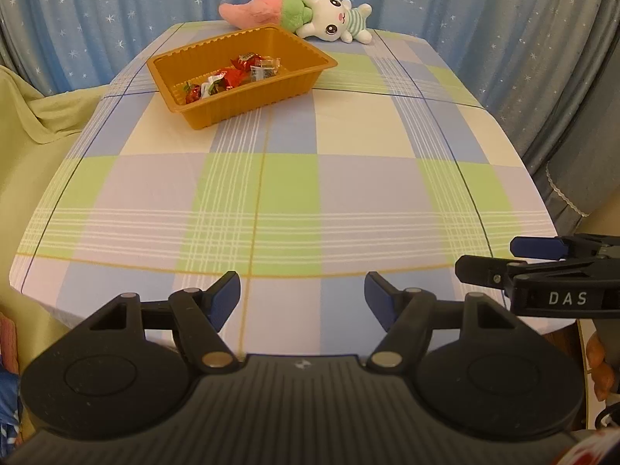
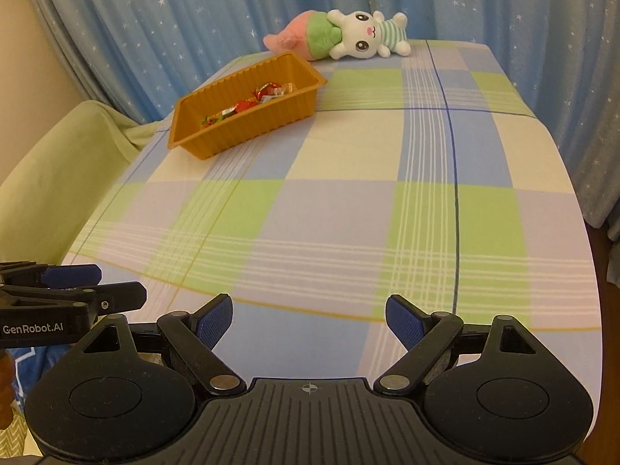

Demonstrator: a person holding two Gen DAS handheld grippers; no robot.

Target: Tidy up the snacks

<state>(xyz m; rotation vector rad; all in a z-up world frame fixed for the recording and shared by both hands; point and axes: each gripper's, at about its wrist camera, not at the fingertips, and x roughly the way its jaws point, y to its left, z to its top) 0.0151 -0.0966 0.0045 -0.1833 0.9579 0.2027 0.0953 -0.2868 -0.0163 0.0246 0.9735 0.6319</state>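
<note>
The snacks [image 1: 232, 75], a handful of small wrapped sweets in red, silver and clear wrappers, all lie inside the orange tray [image 1: 248, 106], which sits on the surface [image 1: 290, 193] in the upper left of the left wrist frame. In the right wrist view the same tray [image 2: 248, 124] shows at the upper left, and the sweets [image 2: 252, 102] are bunched along its far inner side. No loose wrapper is to be seen anywhere on the checked cloth in either picture; the whole middle and lower part of it lies bare.

Behind the tray, at the top centre of both frames, a pink and green plush [image 1: 267, 9] and a white rabbit plush [image 1: 337, 19] lie on their sides near the far edge, the pink and green one just behind the tray's rim. They are not snacks and seem no part of the job.

The left claw [image 1: 302, 298] stands released at the bottom of its own frame, with nothing between its blue pads. The right claw [image 2: 310, 319] is likewise spread wide and empty; it also pokes into the left wrist view from the lower right. Both hang over the near edge of the cloth, well apart from the tray.

Judging by this, the gathering looks done or very nearly so: every sweet in view is already in the tray. What could remain is only something outside the frames, or squaring up the tray, which sits at a slant to the cloth's pattern.
</note>
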